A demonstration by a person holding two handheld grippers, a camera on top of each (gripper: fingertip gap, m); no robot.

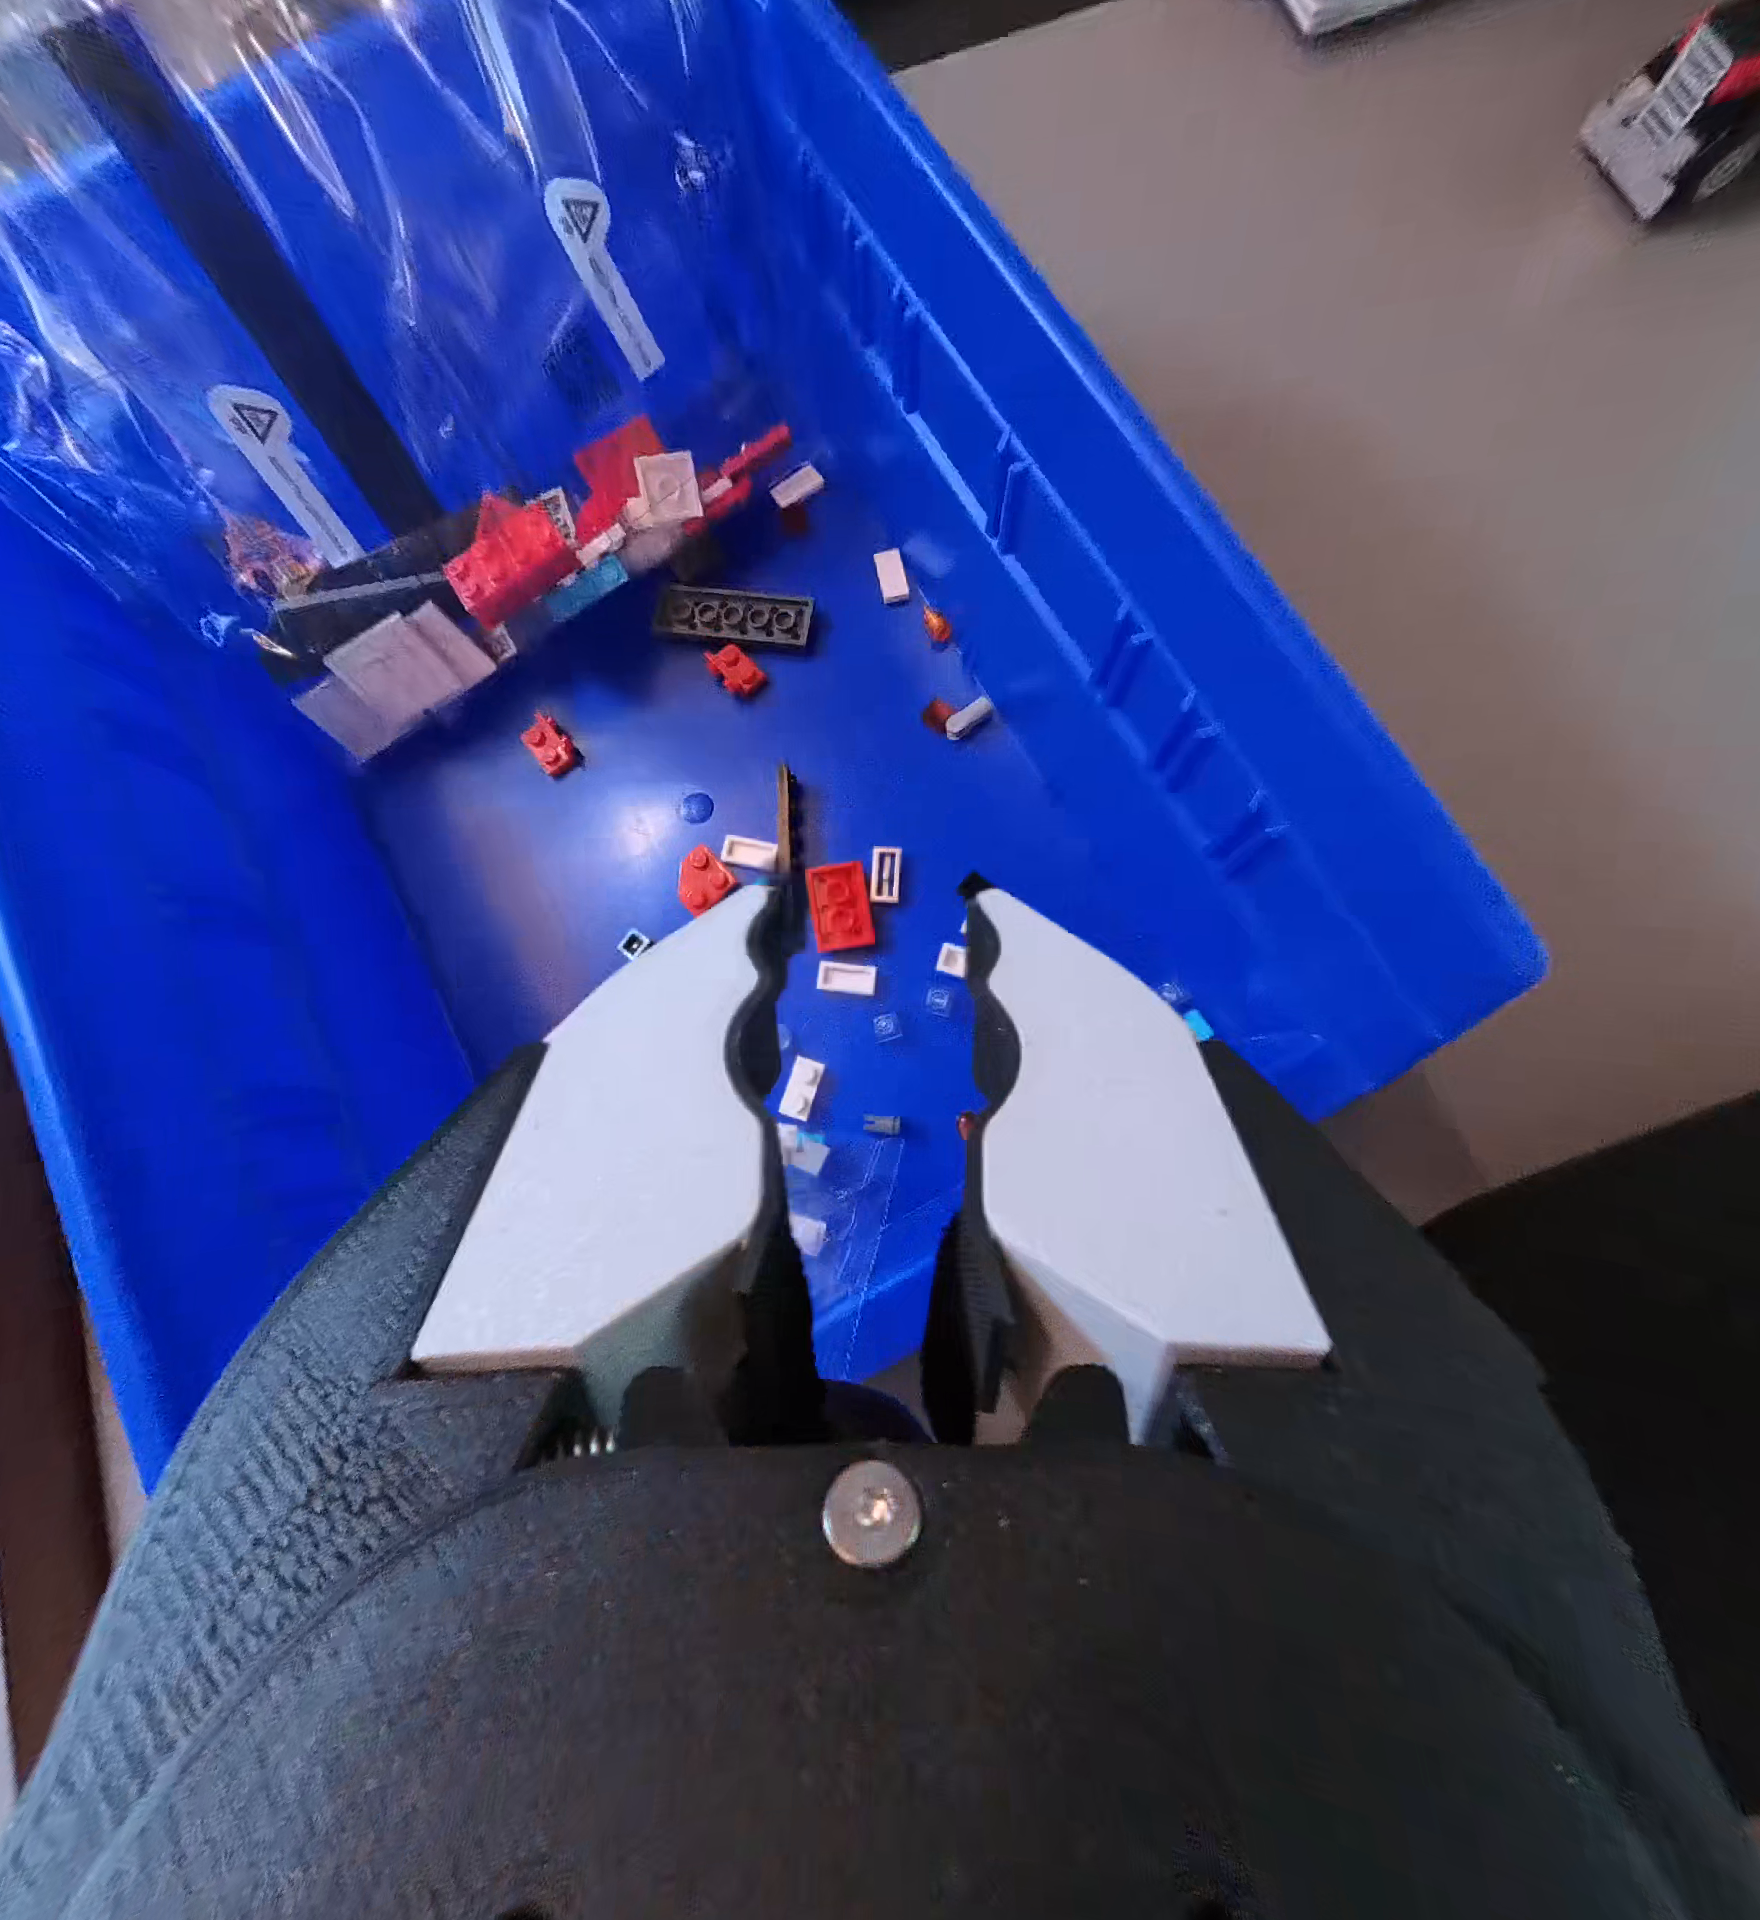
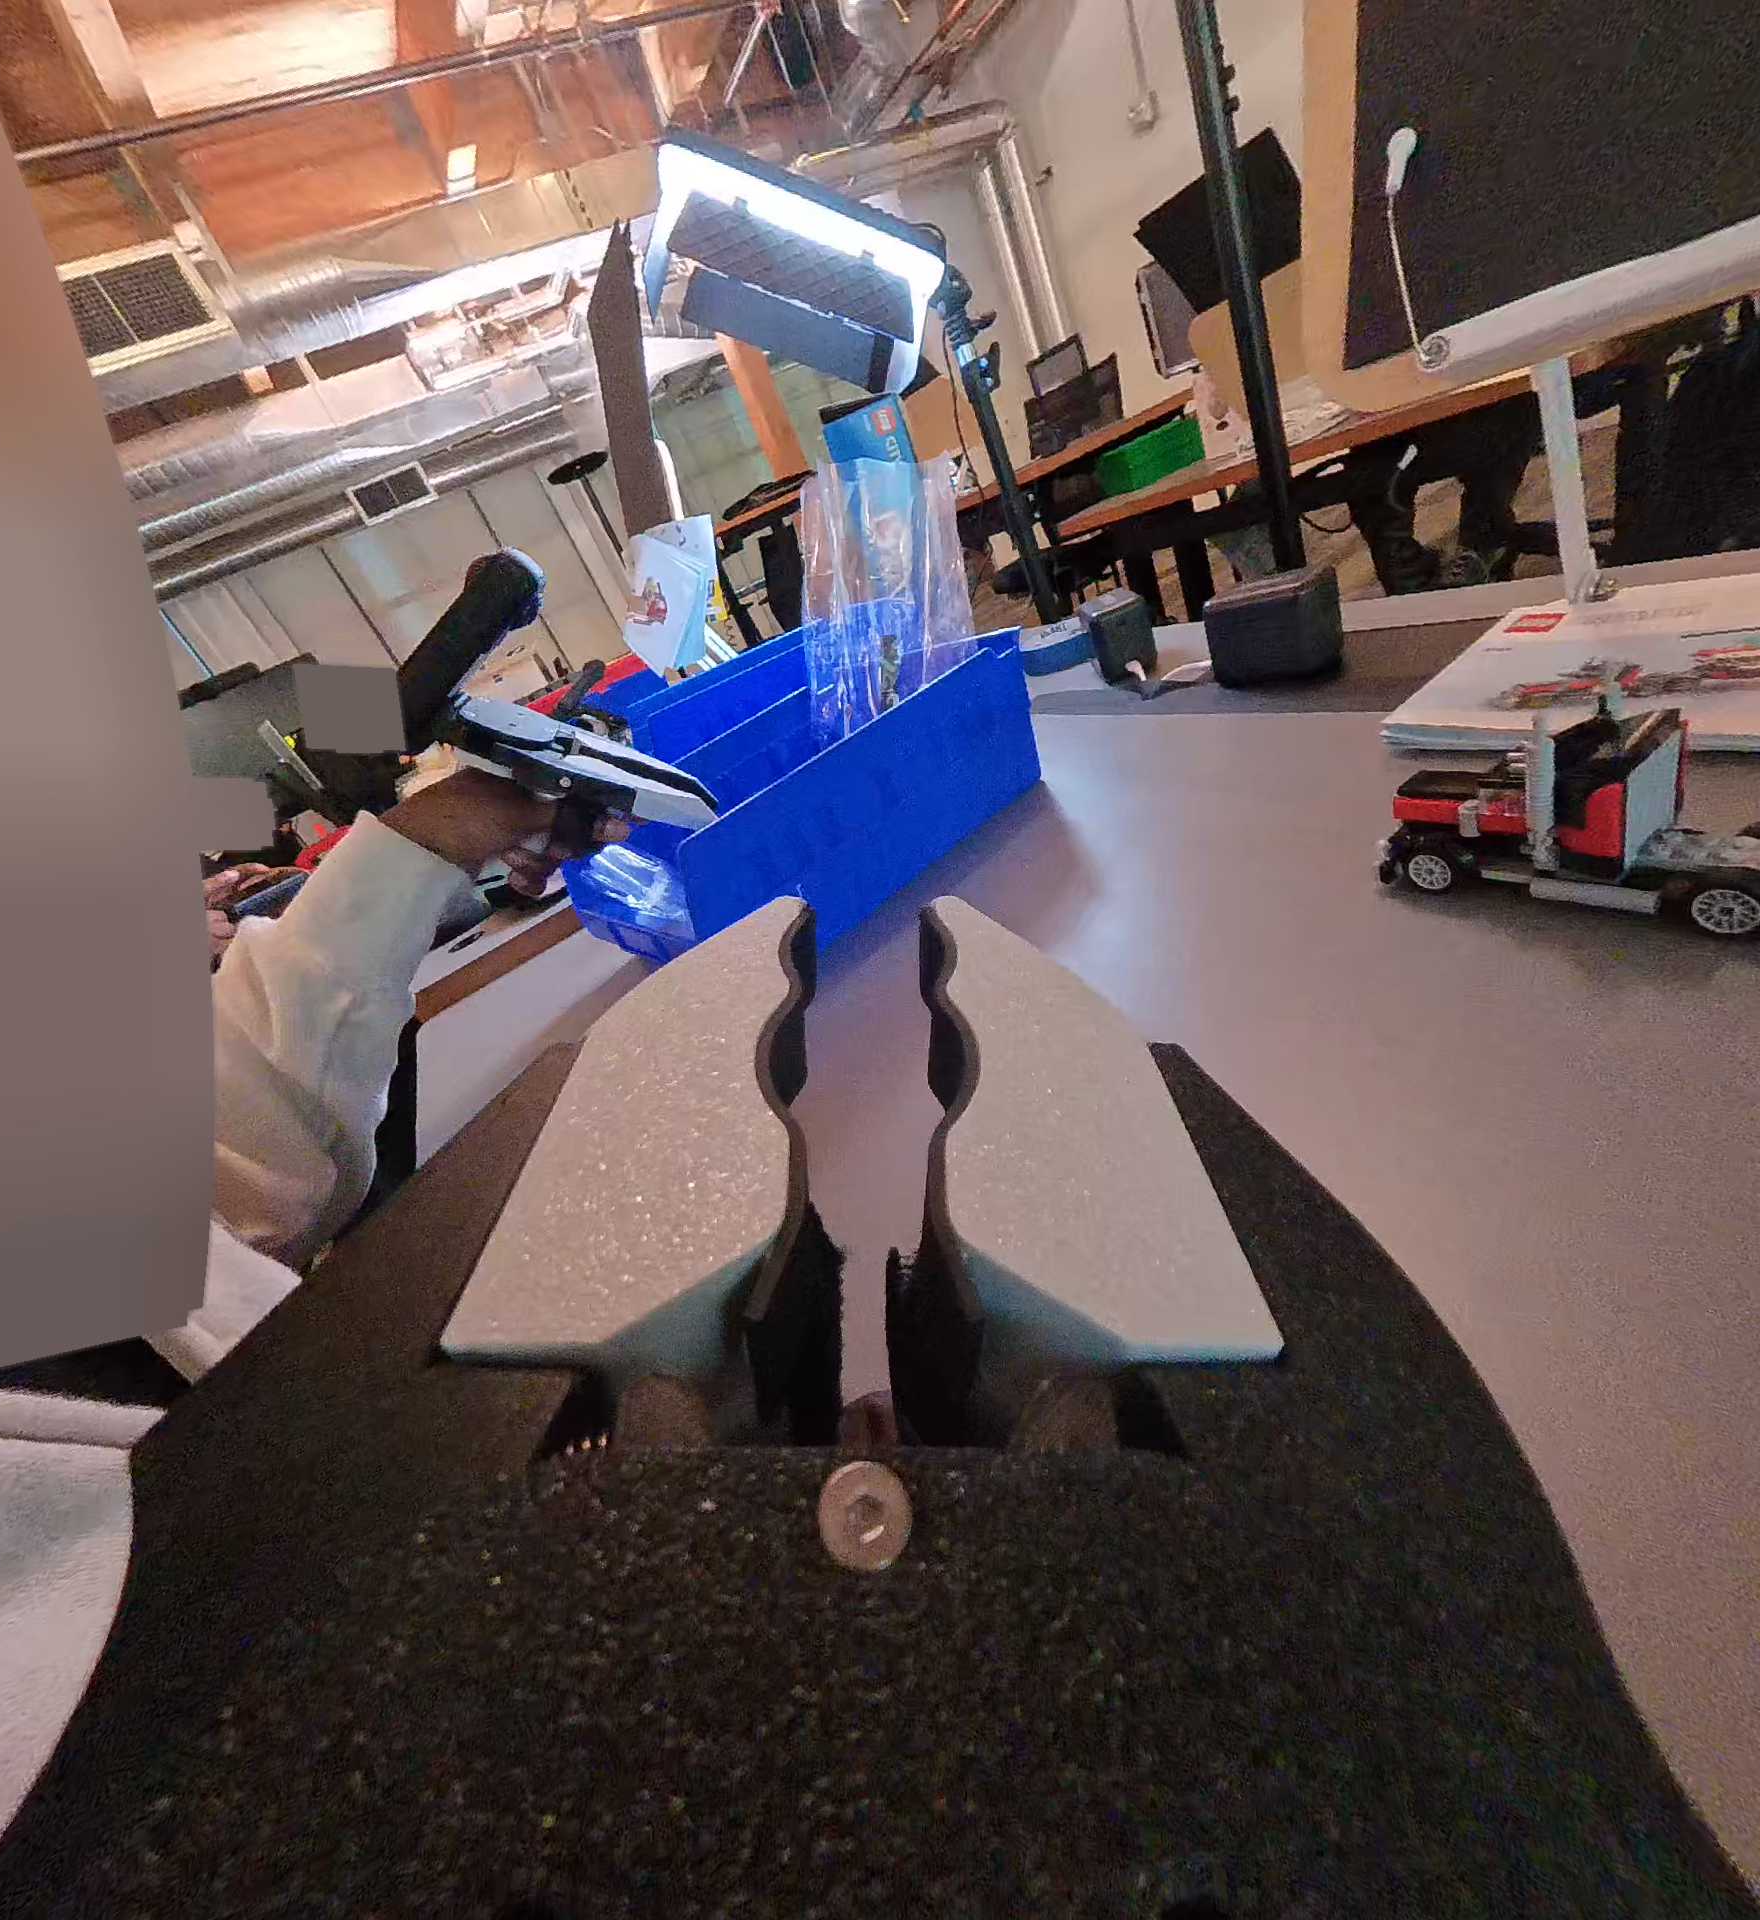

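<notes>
My left gripper (image 1: 871, 891) is open and hangs inside a blue bin (image 1: 1115, 520), just above its floor. Several small loose bricks lie there. A thin black plate (image 1: 784, 821) stands on edge right at my left fingertip (image 1: 751, 909); the right pad is clear of it. A red plate (image 1: 840, 904) and small white tiles lie between and under the fingers. My right gripper (image 2: 865, 912) is open and empty above the grey table (image 2: 1375, 1091), pointing at the bin's outer wall (image 2: 855, 821). The left gripper also shows in the right wrist view (image 2: 689, 805), held by a hand at the bin's end.
A clear plastic bag (image 1: 336, 364) with more bricks leans in the bin's far end. A flat black plate (image 1: 734, 618) lies mid-bin. A built toy truck (image 2: 1603, 831) and an instruction booklet (image 2: 1634, 665) sit on the table to the right.
</notes>
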